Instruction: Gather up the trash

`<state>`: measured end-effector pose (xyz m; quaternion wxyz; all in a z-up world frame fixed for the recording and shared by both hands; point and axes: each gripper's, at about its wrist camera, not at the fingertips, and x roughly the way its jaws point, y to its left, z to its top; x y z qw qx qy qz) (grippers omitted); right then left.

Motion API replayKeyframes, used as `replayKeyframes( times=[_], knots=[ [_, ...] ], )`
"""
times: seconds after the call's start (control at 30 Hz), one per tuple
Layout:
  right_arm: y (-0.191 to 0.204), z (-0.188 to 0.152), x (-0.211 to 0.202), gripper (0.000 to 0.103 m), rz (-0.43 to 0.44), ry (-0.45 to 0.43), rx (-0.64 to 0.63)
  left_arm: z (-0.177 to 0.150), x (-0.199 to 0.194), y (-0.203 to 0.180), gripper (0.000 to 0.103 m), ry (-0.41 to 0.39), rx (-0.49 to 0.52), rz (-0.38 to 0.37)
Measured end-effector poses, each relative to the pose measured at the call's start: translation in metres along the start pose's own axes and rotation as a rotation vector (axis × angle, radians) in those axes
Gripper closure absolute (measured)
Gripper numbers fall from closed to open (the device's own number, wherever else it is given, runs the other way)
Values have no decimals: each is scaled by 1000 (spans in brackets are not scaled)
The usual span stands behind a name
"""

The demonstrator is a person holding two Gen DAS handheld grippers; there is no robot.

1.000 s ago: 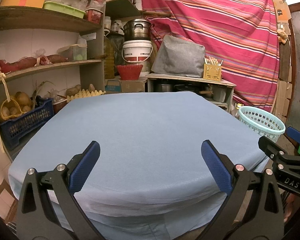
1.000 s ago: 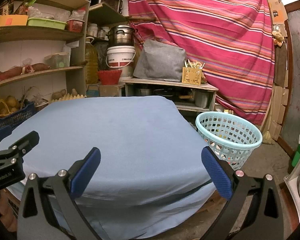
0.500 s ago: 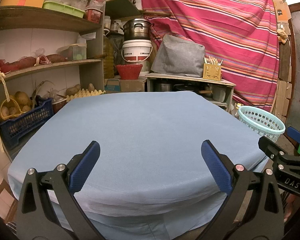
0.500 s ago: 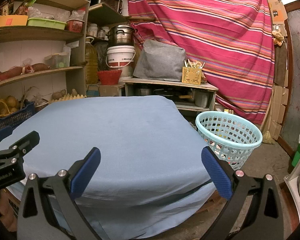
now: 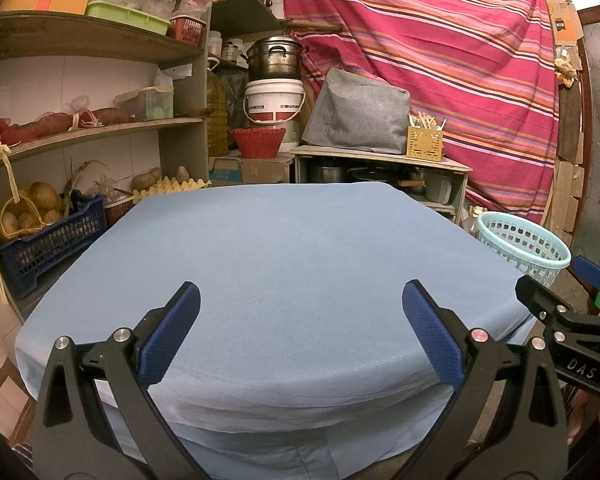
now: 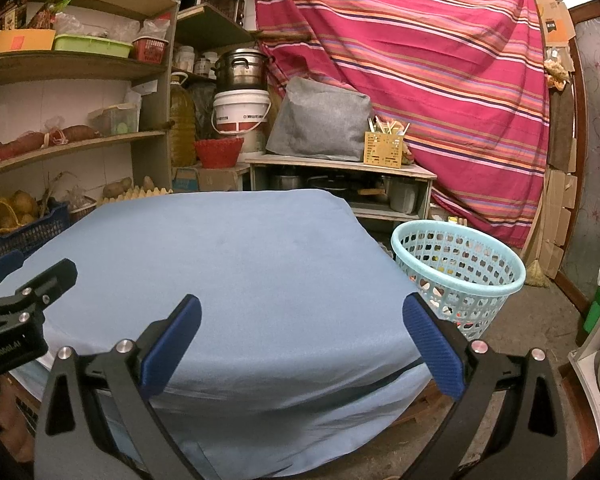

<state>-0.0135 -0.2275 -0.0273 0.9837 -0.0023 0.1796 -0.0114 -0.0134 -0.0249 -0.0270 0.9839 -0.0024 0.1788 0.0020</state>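
The left wrist view shows the left claw [image 5: 300, 330] spread wide and holding nothing, up over a table with a blue cloth [image 5: 283, 264], with shelves [image 5: 95, 128] of potatoes and boxes on the left and a striped red curtain [image 5: 440, 56] behind. In the right wrist view the right claw [image 6: 302, 332] is spread wide too, and the trash basket [image 6: 458, 270] sits on the floor just beside the table's right edge with small bits inside. Nothing has moved since the earlier pictures.
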Motion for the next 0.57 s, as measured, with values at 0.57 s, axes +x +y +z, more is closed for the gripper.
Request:
replayKeyframes(
  times=[0.57],
  knots=[
    [-7,-5,6,5,2,6,-1,-3,1,-2,5,4,-1,0]
  ],
)
